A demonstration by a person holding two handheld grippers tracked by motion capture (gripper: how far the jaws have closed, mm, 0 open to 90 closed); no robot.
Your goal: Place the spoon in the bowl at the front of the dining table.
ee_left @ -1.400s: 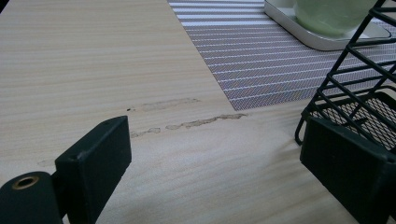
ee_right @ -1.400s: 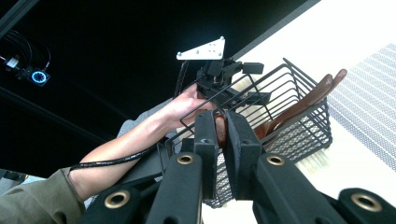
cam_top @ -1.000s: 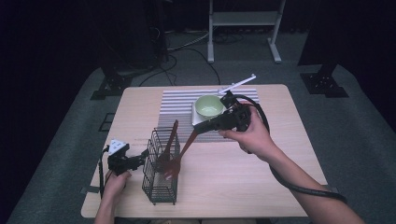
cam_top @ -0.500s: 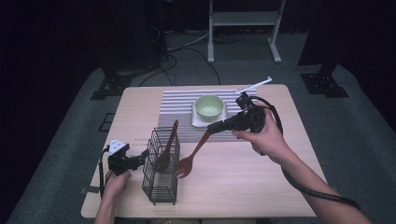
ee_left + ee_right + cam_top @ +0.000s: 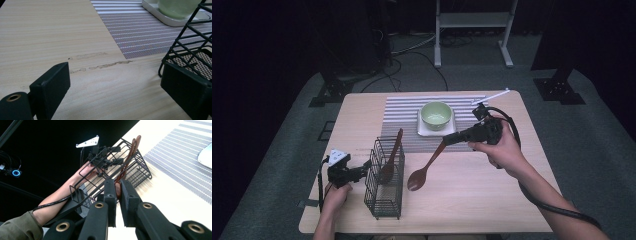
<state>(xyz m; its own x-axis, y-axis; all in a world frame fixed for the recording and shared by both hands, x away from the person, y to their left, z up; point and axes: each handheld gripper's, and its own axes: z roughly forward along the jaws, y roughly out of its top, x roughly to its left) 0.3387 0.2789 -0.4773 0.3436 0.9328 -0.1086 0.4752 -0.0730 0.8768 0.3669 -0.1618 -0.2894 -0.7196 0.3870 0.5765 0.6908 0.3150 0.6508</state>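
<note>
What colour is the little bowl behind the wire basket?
Pale green. The bowl shows best in the high view.

Dark studio, lone table (image 5: 492,190), stand (image 5: 472,30)

Bench (image 5: 492,200) evenly lit from above; surroundings near-black. Shadows soft — no glare. High view slightly soft; right gripper view blurred near its jaws, background dark.

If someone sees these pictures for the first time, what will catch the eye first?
Probably the right gripper, shut on the handle of a brown wooden spoon near the table's middle. Next, the black wire basket at front left, holding another brown utensil, with the left gripper open beside it.
</note>
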